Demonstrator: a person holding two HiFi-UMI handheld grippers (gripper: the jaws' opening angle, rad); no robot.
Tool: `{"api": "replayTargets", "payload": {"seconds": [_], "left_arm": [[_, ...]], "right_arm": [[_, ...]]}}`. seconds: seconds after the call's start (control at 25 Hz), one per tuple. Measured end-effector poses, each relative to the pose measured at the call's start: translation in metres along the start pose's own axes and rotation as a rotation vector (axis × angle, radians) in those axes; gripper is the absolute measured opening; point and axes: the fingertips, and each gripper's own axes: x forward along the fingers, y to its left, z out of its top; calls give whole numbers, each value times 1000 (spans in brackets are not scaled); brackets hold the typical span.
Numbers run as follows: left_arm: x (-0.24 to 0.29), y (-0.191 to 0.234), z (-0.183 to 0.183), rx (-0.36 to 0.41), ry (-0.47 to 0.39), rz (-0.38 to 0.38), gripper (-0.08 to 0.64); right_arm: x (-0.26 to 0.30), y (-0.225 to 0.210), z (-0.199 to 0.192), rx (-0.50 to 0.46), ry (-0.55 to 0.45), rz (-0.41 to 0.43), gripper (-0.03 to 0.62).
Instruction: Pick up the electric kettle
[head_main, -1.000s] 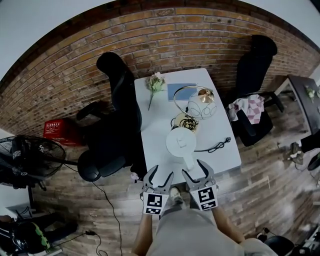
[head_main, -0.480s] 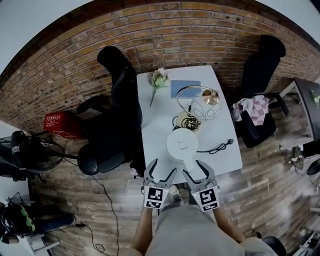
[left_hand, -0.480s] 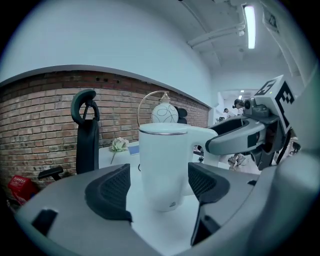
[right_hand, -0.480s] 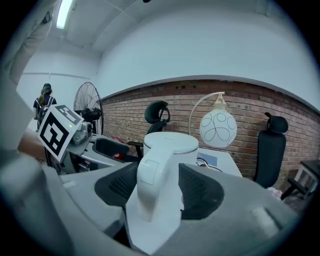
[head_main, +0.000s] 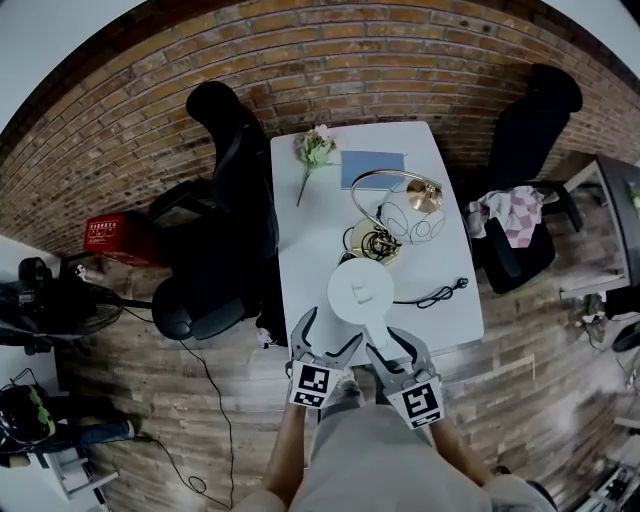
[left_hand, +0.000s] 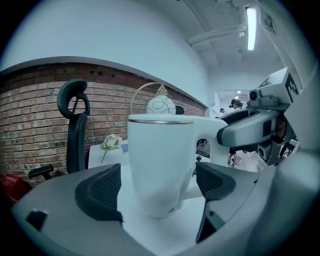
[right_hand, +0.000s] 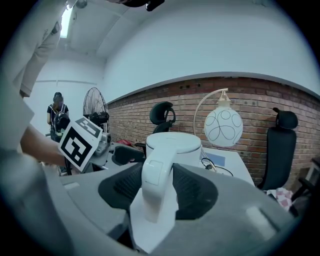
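Observation:
A white electric kettle (head_main: 362, 292) stands near the front edge of the white table (head_main: 300, 250), its handle (head_main: 378, 325) pointing toward me. My right gripper (head_main: 392, 345) is closing its jaws on that handle (right_hand: 157, 192), and both dark pads (right_hand: 192, 192) lie against its sides. My left gripper (head_main: 328, 335) sits just left of it with its jaws opening. In the left gripper view the kettle's body (left_hand: 160, 165) stands between the spread pads (left_hand: 100, 192), which do not touch it. The right gripper (left_hand: 250, 130) shows there at the handle.
Behind the kettle are a globe-shaded lamp (head_main: 405, 215), a coiled cord (head_main: 375, 243), a blue book (head_main: 372, 168) and a flower (head_main: 315, 150). A black cable (head_main: 435, 293) trails to the right. Black office chairs (head_main: 225, 240) (head_main: 520, 140) flank the table; a red crate (head_main: 108, 238) sits on the floor.
The right gripper's wide jaws have closed in onto the kettle's handle. The left gripper has moved forward beside the kettle and its jaws have spread apart.

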Motion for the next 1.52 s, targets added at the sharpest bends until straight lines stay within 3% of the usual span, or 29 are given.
{"api": "replayTargets", "payload": {"seconds": [0.48, 0.92, 1.12, 1.28, 1.52], "left_arm": [[34, -8, 8, -20, -57, -19, 572], [52, -8, 6, 45, -44, -10, 574], [51, -8, 9, 39, -100, -6, 574], [50, -7, 8, 39, -98, -3, 574], [47, -6, 8, 32, -96, 15, 574]], "right_arm": [[-5, -12, -1, -86, -1, 92, 186], [-8, -18, -4, -116, 26, 172, 183], [-7, -18, -5, -132, 30, 140, 182], [-6, -17, -4, -130, 16, 111, 178], [-8, -15, -4, -133, 10, 133, 175]]}}
